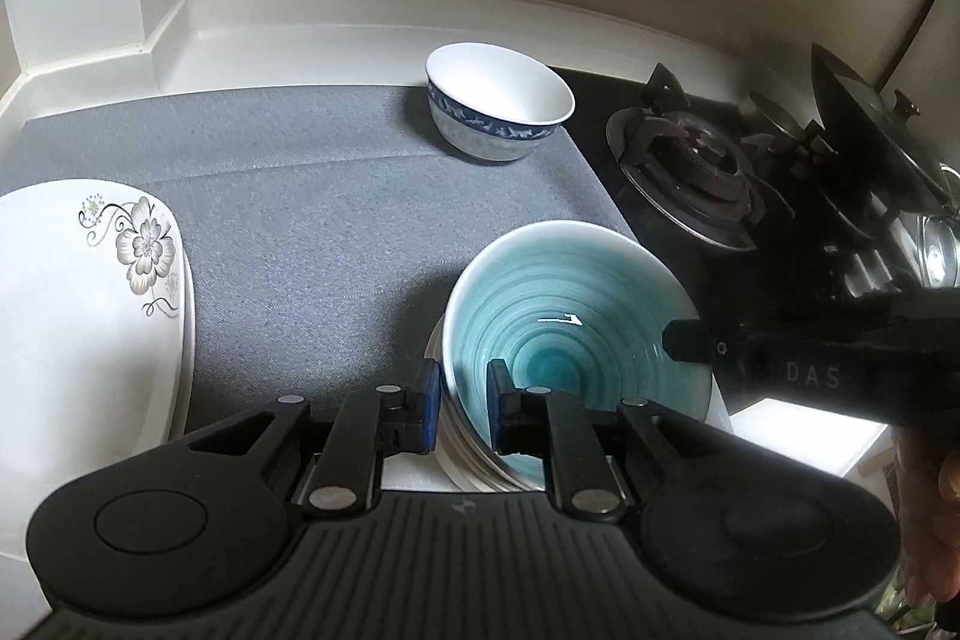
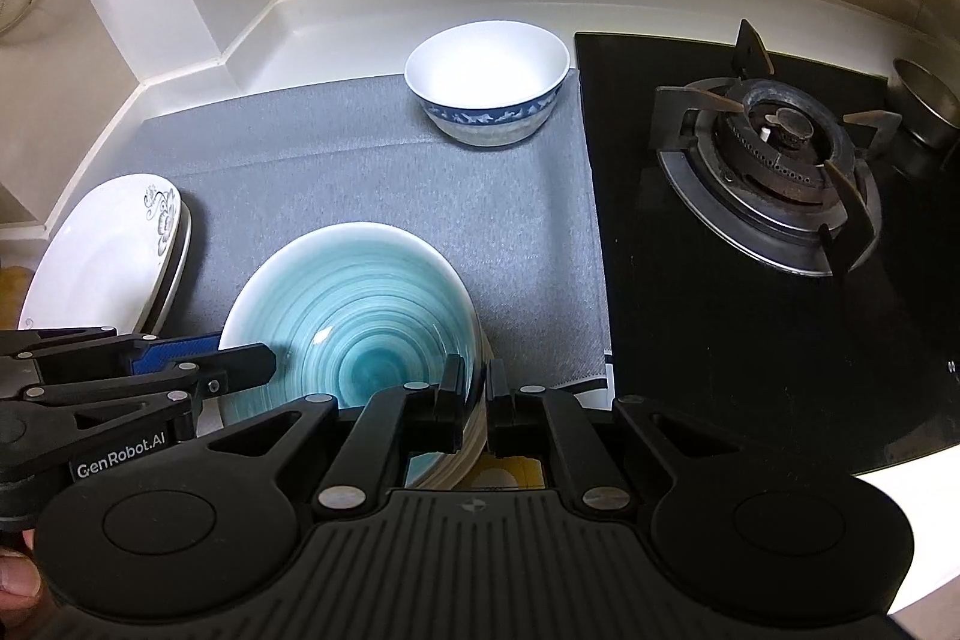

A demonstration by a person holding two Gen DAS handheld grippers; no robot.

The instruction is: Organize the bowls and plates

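A teal glazed bowl (image 1: pixel 570 304) tops a small stack of bowls on the grey mat (image 1: pixel 312 196); it also shows in the right wrist view (image 2: pixel 360 304). My left gripper (image 1: pixel 465 403) is shut on the stack's near left rim, one finger inside, one outside. My right gripper (image 2: pixel 477 403) is shut on the opposite rim; it shows in the left wrist view (image 1: pixel 690 340). A blue-patterned white bowl (image 1: pixel 498 106) stands upright at the mat's far edge; it also shows in the right wrist view (image 2: pixel 487 85). White flowered plates (image 1: pixel 78 304) lie stacked at the left, also in the right wrist view (image 2: pixel 114 250).
A black gas hob (image 2: pixel 774 172) with a burner borders the mat on the right. A pot with a lid (image 1: pixel 870 142) stands on its far side. White walls and a raised counter edge (image 1: pixel 288 16) close the back and left.
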